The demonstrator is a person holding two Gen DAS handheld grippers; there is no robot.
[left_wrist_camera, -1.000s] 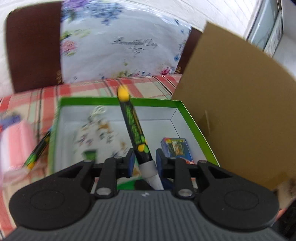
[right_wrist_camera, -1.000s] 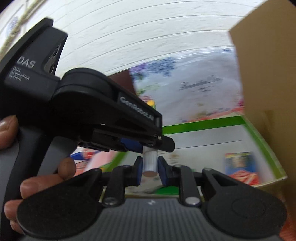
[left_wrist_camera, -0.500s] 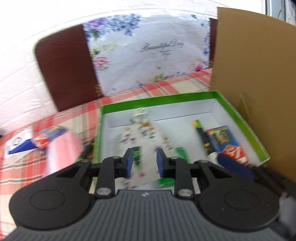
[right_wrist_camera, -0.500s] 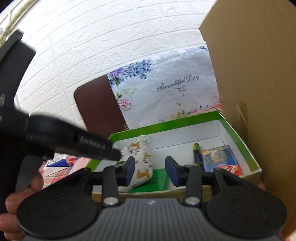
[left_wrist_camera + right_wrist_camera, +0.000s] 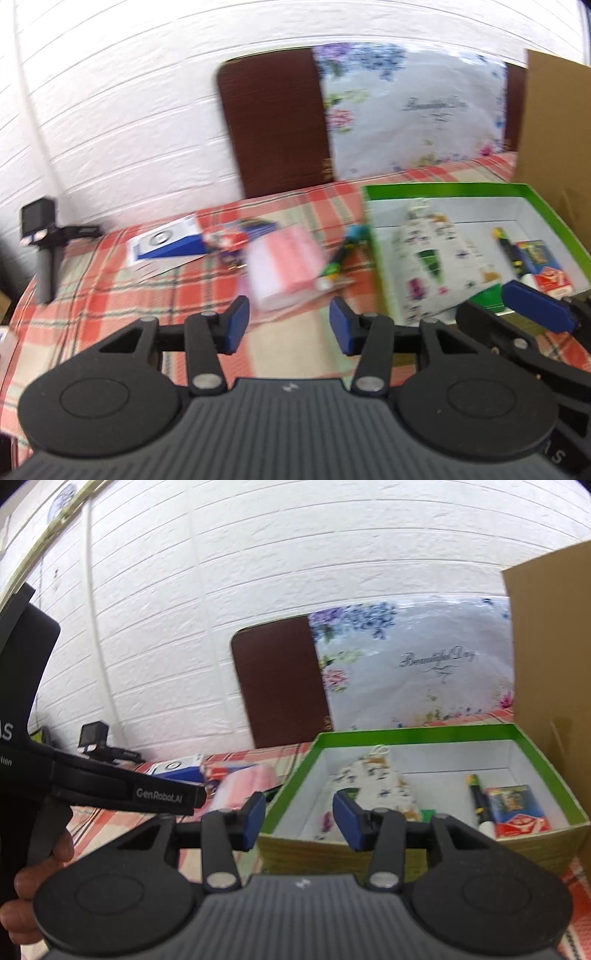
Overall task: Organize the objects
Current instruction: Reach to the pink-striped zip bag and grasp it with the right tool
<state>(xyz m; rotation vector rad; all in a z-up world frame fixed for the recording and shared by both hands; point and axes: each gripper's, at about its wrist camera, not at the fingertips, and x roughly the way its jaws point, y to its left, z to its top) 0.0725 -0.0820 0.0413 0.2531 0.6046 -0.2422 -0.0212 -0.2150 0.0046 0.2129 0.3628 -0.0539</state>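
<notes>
Both grippers held empty above the plaid tablecloth (image 5: 110,295).

The left gripper (image 5: 288,328) and right gripper (image 5: 298,823) are seen with jaws spread, nothing held. A marker (image 5: 478,801), card box (image 5: 517,810) and patterned pouch (image 5: 373,779) are seen lying inside the green box (image 5: 417,733). A pink pack (image 5: 284,266) and a second marker (image 5: 338,262) are seen on the cloth just left of the box.

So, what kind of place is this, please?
Probably a room in a home: a table under a red plaid cloth, a white brick-pattern wall, a dark chair back with a floral cover.
</notes>
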